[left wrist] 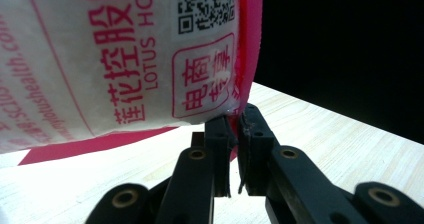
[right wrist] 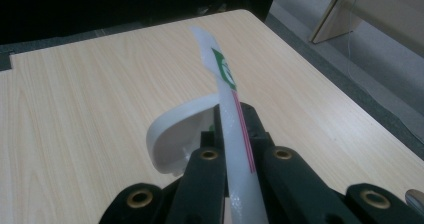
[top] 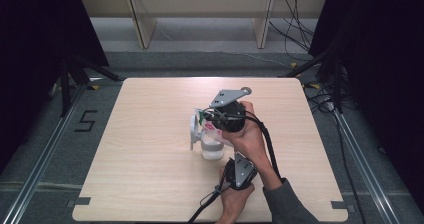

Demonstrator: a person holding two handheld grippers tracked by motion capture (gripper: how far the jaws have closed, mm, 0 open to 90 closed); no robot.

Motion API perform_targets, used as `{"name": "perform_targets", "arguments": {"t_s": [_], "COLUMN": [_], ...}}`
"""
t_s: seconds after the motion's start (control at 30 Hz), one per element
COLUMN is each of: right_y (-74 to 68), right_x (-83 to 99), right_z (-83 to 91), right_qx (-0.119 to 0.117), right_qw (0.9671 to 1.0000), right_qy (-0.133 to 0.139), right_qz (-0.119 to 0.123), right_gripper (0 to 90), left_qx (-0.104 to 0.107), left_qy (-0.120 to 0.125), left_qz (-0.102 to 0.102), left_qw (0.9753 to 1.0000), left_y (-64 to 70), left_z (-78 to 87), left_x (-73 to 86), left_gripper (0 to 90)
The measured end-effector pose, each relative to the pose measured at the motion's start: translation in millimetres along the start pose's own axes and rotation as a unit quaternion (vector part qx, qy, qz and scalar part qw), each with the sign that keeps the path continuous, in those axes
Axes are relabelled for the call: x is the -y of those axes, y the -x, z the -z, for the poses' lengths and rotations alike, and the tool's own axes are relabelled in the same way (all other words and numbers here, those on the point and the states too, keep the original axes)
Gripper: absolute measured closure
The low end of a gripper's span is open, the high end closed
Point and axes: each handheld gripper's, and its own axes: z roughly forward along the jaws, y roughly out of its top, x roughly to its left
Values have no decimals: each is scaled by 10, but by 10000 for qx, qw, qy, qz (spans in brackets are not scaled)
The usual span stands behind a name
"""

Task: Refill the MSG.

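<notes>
A white packet (left wrist: 115, 59) with pink print and a pink border hangs over the table. My left gripper (left wrist: 234, 129) is shut on its lower corner. Seen edge-on, the packet (right wrist: 227, 99) has a green mark near its top, and my right gripper (right wrist: 235, 129) is shut on that upper edge. From above, the packet (top: 214, 132) is held between the right gripper (top: 209, 119) behind it and the left gripper (top: 229, 151) in front. Under the packet stands a white cup (top: 212, 150) with a curved white handle (top: 193, 127); the same white curve (right wrist: 172, 129) lies below my right jaws.
The pale wooden table (top: 140, 174) has rounded corners and bare wood all around the cup. Beyond its far edge are a grey floor, wooden furniture legs (top: 142, 26) and loose cables (top: 295, 34). A metal rail (top: 45, 149) runs along the left side.
</notes>
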Motion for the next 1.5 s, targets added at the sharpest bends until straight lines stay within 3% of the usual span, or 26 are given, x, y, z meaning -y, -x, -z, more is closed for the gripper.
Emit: {"name": "perform_targets", "arguments": {"t_s": [0.07,0.1,0.3,0.63,0.67,0.83,1.37,1.5], "right_y": [0,-17,-4,-21,-22,-45,-23,-38], "right_x": [1,2,-1,2,-2,-8,0,4], "right_z": [-4,2,-7,-17,-28,-51,-32,-41], "right_qx": [18,1,-8,16,1,3,25,20], "right_qw": [10000,10000,10000,10000,9999,10000,9999,10000], "right_qy": [41,5,66,86,71,-35,112,65], "right_qz": [20,-95,54,-18,71,-12,82,9], "right_gripper": [900,900,900,900,900,900,900,900], "left_qx": [-20,-12,-22,-3,-13,-21,-7,4], "left_qy": [13,26,12,26,25,18,40,30], "left_qz": [-15,7,-11,65,69,60,51,78], "left_qw": [10000,10000,10000,10000,10000,10000,10000,10000], "left_y": [-1,-5,-17,-32,-36,-40,-35,-40], "left_z": [1,-1,11,3,0,8,9,3], "left_x": [3,4,7,5,4,11,8,11], "left_gripper": [838,838,838,839,839,839,838,839]}}
